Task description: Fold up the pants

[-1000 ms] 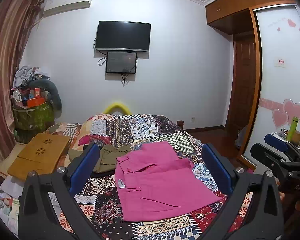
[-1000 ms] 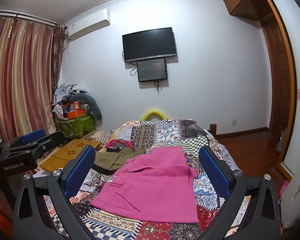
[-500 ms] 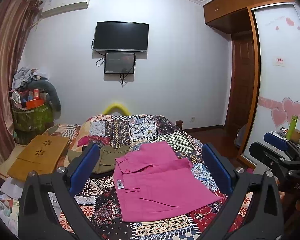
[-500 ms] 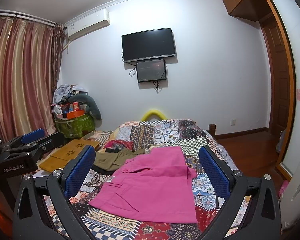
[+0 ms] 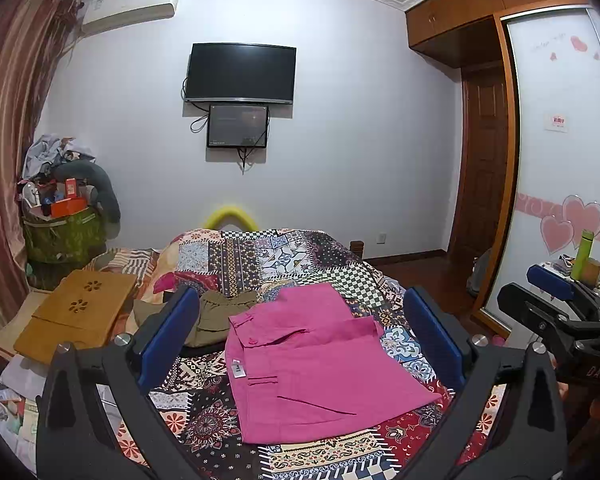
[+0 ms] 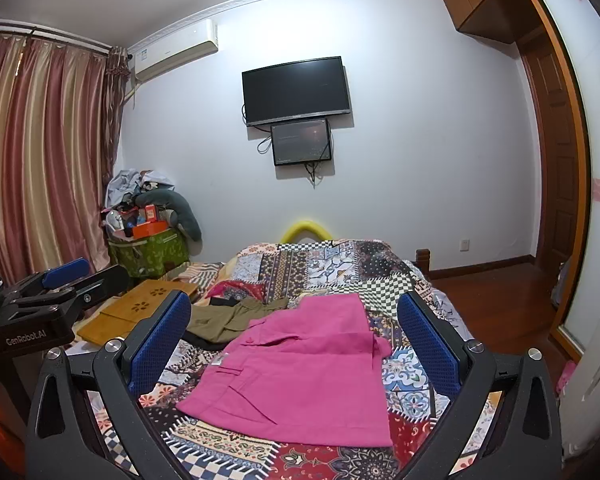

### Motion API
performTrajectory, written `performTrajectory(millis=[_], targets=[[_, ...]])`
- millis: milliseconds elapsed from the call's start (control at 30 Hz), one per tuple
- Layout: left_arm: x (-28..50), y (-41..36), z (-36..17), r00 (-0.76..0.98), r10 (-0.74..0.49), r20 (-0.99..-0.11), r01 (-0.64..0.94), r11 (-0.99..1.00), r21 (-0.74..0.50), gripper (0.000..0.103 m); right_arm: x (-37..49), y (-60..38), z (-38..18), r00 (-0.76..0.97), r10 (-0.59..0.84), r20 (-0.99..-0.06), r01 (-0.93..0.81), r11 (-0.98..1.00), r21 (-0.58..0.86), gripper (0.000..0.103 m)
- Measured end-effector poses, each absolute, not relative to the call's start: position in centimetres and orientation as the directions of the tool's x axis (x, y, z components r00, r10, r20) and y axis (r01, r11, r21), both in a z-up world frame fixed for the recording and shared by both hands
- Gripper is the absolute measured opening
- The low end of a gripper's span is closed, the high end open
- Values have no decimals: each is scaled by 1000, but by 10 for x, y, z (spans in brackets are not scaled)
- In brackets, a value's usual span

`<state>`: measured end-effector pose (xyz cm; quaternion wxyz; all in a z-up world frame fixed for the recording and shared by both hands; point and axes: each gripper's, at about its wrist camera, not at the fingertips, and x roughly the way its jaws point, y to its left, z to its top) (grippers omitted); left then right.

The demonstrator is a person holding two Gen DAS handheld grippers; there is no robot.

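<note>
- Left wrist view: the left gripper (image 5: 300,340) has its blue fingers (image 5: 168,336) wide apart, holding nothing, up above the bed (image 5: 300,256).
- Pink pants (image 5: 312,364) lie folded on the patchwork quilt (image 5: 204,412), near the bed's front edge.
- Olive clothes (image 5: 216,316) lie just behind them.
- Right wrist view: the right gripper (image 6: 296,344) also has its fingers (image 6: 428,344) wide apart and empty.

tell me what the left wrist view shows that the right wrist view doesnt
Only the left wrist view shows the green bottle and the heart decals on the sliding door. Only the right wrist view shows the curtains broadly and the left gripper from the side. Both show the pink pants lying on the patchwork quilt, the olive garment beside them, and the television.
</note>
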<state>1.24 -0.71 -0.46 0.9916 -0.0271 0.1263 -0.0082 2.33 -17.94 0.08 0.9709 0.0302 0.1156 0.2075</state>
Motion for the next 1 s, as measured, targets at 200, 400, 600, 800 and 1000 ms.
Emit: performTrajectory(millis=[200, 400, 600, 800, 1000], targets=[[13, -8, -4, 967, -23, -253, 10, 998, -54, 103, 26, -182, 1, 888, 408, -214, -394, 913, 106, 103], [14, -7, -4, 966, -26, -255, 11, 998, -59, 103, 29, -183, 0, 888, 406, -216, -392, 914, 103, 103], [16, -7, -4, 967, -24, -255, 10, 998, -57, 103, 29, -181, -2, 889, 405, -216, -392, 914, 101, 103], [16, -7, -5, 967, -24, -255, 10, 998, -56, 103, 30, -181, -3, 889, 405, -216, -392, 914, 101, 103], [18, -7, -6, 966, -21, -258, 8, 999, -54, 103, 30, -181, -3, 888, 405, -217, -392, 914, 104, 103]])
